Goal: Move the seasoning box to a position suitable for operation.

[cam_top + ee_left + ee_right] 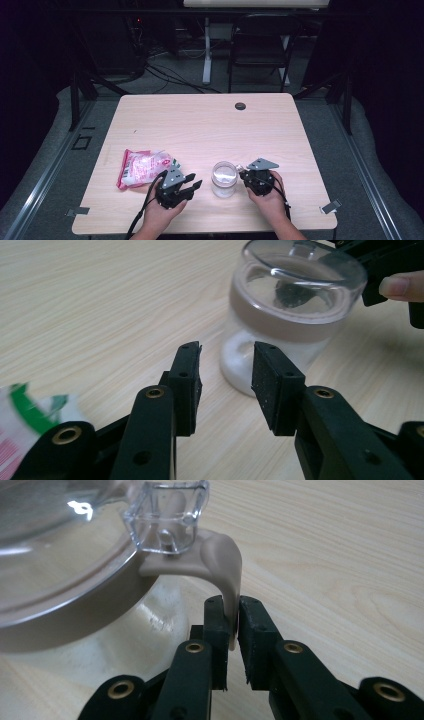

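Observation:
A clear glass jar with white powder at its bottom stands near the table's front edge. It has a clear lid with a beige band and a beige latch tab. My right gripper is on the jar's right, shut on the tab's lower end. My left gripper is to the left of the jar, pointing at it. Its jaws are open with nothing between them, a short way from the jar.
A pink and white snack bag with a green mark lies at the front left, just behind my left hand; its corner shows beside the left jaw. A black grommet sits at the table's far edge. A chair stands beyond the table.

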Available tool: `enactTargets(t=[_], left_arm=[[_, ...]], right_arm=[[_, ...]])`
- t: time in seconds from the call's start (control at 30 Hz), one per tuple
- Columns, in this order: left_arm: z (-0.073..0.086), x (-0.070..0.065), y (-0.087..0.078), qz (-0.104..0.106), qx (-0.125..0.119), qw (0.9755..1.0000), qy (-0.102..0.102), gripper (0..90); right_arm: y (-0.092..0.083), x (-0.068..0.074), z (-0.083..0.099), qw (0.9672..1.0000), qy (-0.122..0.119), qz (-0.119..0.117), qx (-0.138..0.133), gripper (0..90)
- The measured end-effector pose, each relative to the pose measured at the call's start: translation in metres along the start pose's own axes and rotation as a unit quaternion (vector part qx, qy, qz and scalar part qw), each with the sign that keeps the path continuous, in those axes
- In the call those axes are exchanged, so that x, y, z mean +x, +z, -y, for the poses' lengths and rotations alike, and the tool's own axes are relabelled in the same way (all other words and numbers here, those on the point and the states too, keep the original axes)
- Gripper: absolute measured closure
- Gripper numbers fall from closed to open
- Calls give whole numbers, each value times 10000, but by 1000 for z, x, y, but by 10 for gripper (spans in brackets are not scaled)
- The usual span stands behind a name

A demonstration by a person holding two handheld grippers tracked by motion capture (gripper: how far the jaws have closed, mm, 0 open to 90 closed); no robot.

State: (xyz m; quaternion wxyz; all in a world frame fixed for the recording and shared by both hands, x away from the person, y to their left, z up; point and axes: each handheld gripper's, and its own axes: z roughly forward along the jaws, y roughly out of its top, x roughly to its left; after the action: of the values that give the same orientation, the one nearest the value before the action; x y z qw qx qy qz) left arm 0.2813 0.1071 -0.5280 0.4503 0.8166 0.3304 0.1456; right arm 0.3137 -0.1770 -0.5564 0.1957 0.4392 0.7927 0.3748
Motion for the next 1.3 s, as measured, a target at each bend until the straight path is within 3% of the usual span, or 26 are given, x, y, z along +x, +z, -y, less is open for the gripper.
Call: enactTargets(t=[0.2,0.43,0.63,0.67,0.73,0.97,1.17,1.3], left_arm=[[-5,-5,9,45,67,9999,124,645],[-10,-4,14,88,21,9999,82,659],[-12,-1,14,41,13,10000,48,671],[-12,0,14,52,-14,10000,31,672],[-12,0,13,51,-7,10000,32,672],[-12,2,10,11,-26,10000,-65,682],[-11,6,9,-54,-67,9999,-62,721],[-12,8,6,-97,-116,9999,-2,760]], right_arm=[[-12,-1,5,10000,-11,-61,-59,850],[-19,-1,10,9997,83,-214,-50,870],[-25,6,13,9998,-111,-193,22,877],[-28,6,13,9993,-49,-360,-18,900],[-30,7,13,9989,5,-477,4,900],[-39,10,8,9990,-67,-391,-188,873],[-49,8,-5,9987,35,-290,-409,806],[-55,8,-12,9986,-44,-235,-479,773]])
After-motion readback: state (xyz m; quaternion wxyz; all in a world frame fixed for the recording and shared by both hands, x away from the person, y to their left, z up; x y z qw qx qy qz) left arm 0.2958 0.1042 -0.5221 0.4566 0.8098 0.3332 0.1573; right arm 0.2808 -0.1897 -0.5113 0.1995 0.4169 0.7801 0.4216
